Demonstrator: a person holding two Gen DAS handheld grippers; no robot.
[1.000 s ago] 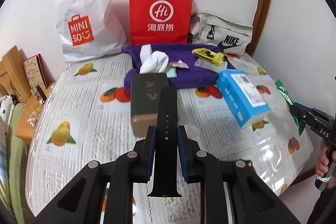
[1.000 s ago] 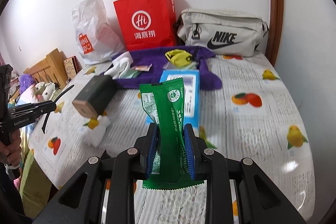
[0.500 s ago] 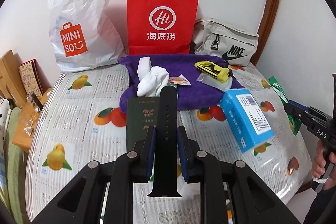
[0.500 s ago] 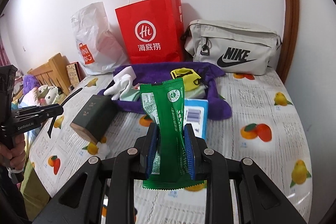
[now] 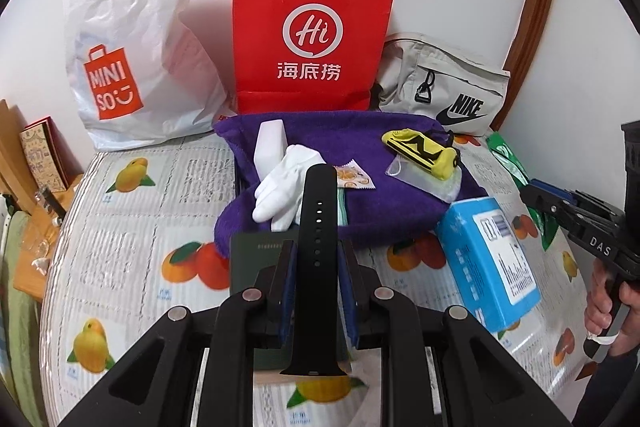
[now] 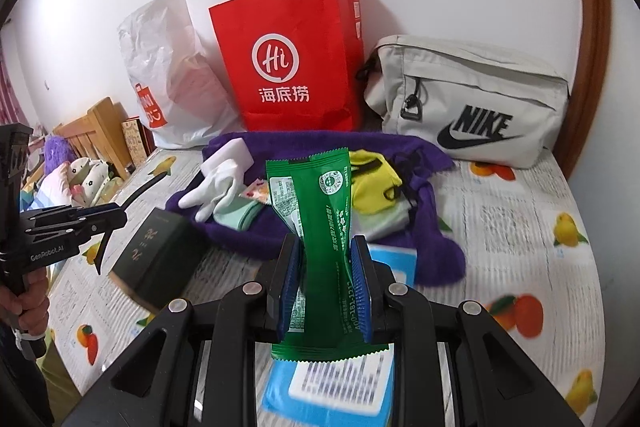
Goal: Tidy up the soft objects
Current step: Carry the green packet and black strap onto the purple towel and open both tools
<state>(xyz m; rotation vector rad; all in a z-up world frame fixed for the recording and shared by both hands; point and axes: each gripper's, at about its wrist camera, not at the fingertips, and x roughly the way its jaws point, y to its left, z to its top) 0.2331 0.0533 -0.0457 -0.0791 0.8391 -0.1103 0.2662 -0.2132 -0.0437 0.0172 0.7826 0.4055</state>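
My left gripper [image 5: 316, 259] is shut on a black watch strap [image 5: 316, 211] that stands up between the blue pads, above a dark green box [image 5: 248, 259]. My right gripper [image 6: 326, 267] is shut on a green snack packet [image 6: 320, 211], held over a blue box [image 6: 332, 387]. Just ahead a purple towel [image 5: 360, 143] lies spread on the table, holding a white glove [image 5: 284, 183], a white block [image 5: 272, 143], a small orange-print sachet [image 5: 352, 177] and a yellow pouch [image 5: 420, 151]. The right gripper also shows at the left wrist view's right edge [image 5: 536, 193].
A white MINISO bag [image 5: 120, 67], a red paper bag [image 5: 312, 39] and a beige Nike bag [image 5: 452, 87] stand against the back wall. The table wears a fruit-print cloth [image 5: 128, 227]. A bed with soft toys [image 6: 80, 175] lies to the left. A hand [image 5: 608, 315] grips the right tool.
Both grippers have moved forward over the table toward the purple towel and the bags, each still holding its item. The dark green box now lies under the left gripper.
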